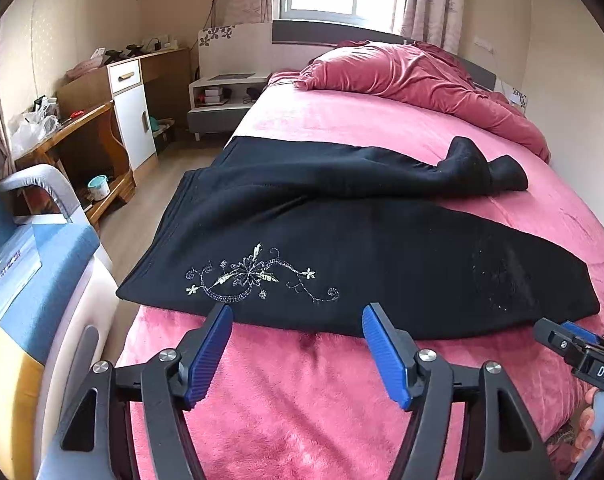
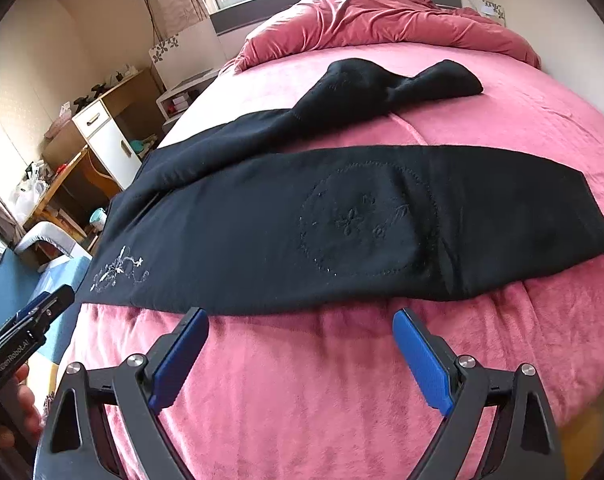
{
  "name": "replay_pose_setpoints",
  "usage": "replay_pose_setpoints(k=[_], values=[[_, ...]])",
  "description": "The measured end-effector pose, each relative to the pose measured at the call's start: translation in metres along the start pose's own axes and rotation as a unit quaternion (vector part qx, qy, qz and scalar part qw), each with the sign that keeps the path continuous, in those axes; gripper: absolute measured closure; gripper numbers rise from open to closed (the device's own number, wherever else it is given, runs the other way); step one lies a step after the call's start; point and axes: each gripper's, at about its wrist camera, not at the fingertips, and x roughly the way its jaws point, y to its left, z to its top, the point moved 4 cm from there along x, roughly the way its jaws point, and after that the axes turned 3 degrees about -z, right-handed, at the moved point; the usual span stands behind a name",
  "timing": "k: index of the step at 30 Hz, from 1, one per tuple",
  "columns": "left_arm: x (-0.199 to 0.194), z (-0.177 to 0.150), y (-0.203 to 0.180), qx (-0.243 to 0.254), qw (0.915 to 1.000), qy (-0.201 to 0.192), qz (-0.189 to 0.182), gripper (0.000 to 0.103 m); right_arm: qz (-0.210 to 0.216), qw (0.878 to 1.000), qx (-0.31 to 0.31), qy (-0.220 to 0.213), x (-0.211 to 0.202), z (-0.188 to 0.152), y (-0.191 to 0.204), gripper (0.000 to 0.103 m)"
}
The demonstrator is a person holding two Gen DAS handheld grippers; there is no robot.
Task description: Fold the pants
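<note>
Black pants point(image 1: 382, 260) point(image 2: 262, 220) lie spread across a pink bed point(image 1: 302, 400) point(image 2: 302, 360), waist toward the left edge. Silver flower embroidery point(image 1: 254, 276) point(image 2: 118, 270) marks the near leg, which lies flat. The far leg point(image 1: 486, 168) point(image 2: 402, 80) is rumpled, its end bunched up. My left gripper point(image 1: 298, 312) stands open just short of the pants' near edge by the embroidery, nothing between its fingers. My right gripper point(image 2: 300, 314) is open too, at the near edge further along the leg. Each gripper shows in the other's view, the right gripper point(image 1: 562, 336) and the left gripper point(image 2: 50, 304).
A crumpled red duvet point(image 1: 402, 72) point(image 2: 382, 16) is heaped at the head of the bed. Left of the bed are a blue chair point(image 1: 34, 272), a wooden desk point(image 1: 82, 148), a white cabinet point(image 1: 130, 116) and a nightstand point(image 1: 218, 96). A wall runs along the right side.
</note>
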Motion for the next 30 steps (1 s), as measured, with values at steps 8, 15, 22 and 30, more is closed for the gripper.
replay_pose_setpoints(k=[8, 15, 22, 30], values=[[0.001, -0.001, 0.002, 0.0, 1.0, 0.003, 0.006, 0.032, -0.014, 1.0, -0.01, -0.004, 0.006, -0.008, 0.002, 0.009], [0.0, -0.002, 0.001, 0.003, 1.0, 0.001, 0.008, 0.032, -0.016, 1.0, -0.015, -0.01, 0.013, -0.005, 0.018, 0.009], [0.003, -0.005, 0.001, 0.005, 0.9999, 0.007, 0.009, 0.032, -0.014, 1.0, -0.009, -0.004, 0.014, -0.016, -0.005, 0.009], [0.008, -0.007, 0.007, -0.005, 0.9998, 0.017, 0.011, 0.032, -0.016, 1.0, -0.001, 0.0, 0.015, -0.016, -0.018, 0.009]])
